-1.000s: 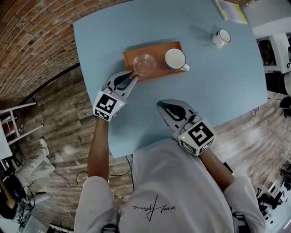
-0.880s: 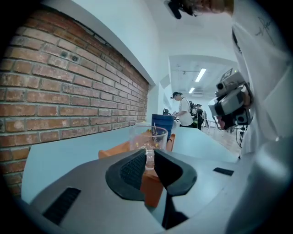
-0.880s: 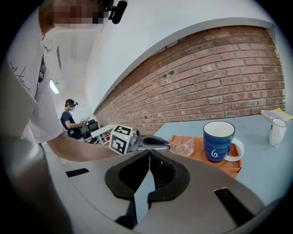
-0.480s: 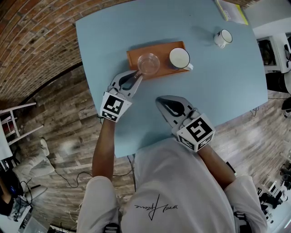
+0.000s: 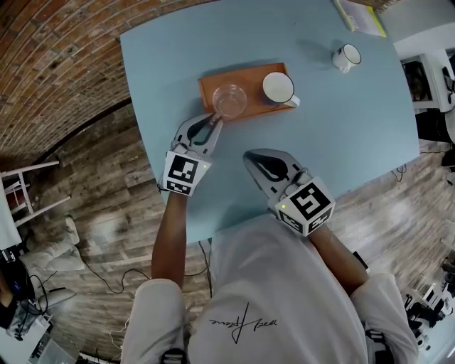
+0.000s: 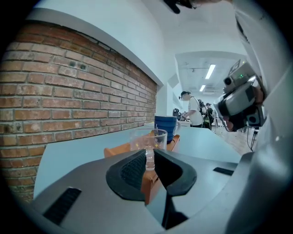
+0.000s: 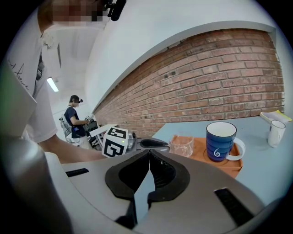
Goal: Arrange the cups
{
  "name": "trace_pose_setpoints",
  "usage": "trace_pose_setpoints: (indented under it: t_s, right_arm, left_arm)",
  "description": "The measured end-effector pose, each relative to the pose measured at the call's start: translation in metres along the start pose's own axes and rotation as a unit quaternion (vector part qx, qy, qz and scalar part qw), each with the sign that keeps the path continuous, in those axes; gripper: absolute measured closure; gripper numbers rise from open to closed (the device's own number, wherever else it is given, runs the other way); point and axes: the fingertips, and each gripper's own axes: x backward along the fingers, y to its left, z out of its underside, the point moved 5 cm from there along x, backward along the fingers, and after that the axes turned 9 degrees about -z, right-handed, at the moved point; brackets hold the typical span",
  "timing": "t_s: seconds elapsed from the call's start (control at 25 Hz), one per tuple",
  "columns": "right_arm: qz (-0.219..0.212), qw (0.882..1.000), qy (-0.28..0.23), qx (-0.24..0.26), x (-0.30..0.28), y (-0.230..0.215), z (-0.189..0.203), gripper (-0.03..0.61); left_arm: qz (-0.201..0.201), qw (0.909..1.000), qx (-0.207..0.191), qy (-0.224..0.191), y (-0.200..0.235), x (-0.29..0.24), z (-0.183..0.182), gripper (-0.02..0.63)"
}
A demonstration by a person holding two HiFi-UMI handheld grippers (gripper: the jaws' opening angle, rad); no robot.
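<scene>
An orange tray (image 5: 208,83) on the light-blue table (image 5: 341,135) carries a clear glass cup (image 5: 229,100) and a blue mug (image 5: 278,89) with a white inside. My left gripper (image 5: 215,118) reaches the glass from the near side. In the left gripper view its jaws (image 6: 150,155) are shut on the clear handle of the glass cup (image 6: 147,136), with the blue mug (image 6: 165,128) behind. My right gripper (image 5: 250,158) rests on the table nearer the person, shut and empty (image 7: 149,155). A small white mug (image 5: 347,57) stands apart at the far right.
A yellow-edged book (image 5: 362,18) lies at the table's far right corner. A brick wall runs beyond the table's left side. The table's near edge is just behind both grippers. People stand far off in the room's background.
The left hand has swung its wrist a little to the right while its jaws stay at the glass cup. The right gripper has not moved.
</scene>
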Motion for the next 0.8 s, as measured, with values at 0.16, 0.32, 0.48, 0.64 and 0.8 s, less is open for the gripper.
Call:
trace_pose_setpoints:
  t_s: [0.16,0.32,0.48,0.64,0.8]
  right_arm:
    - [0.001,1.000,-0.006,0.001,0.005,0.002,-0.001,0.557]
    - [0.000,1.000,-0.013,0.005,0.012,0.003,-0.002,0.557]
    - [-0.006,1.000,-0.017,0.007,0.016,0.004,-0.001,0.557]
    - [-0.012,1.000,-0.023,0.009,0.025,0.005,0.000,0.557]
    - [-0.016,0.999,-0.028,0.010,0.033,0.005,0.002,0.557]
  left_arm:
    - [-0.034,0.9994,0.004,0.004,-0.006,0.003,-0.001,0.558]
    - [-0.069,0.9974,0.021,0.004,-0.012,0.006,-0.004,0.558]
    - [-0.101,0.9940,0.041,0.002,-0.017,0.007,-0.008,0.558]
    - [-0.144,0.9877,0.060,0.000,-0.026,0.007,-0.010,0.558]
    - [-0.193,0.9783,0.075,-0.008,-0.033,0.007,-0.013,0.558]
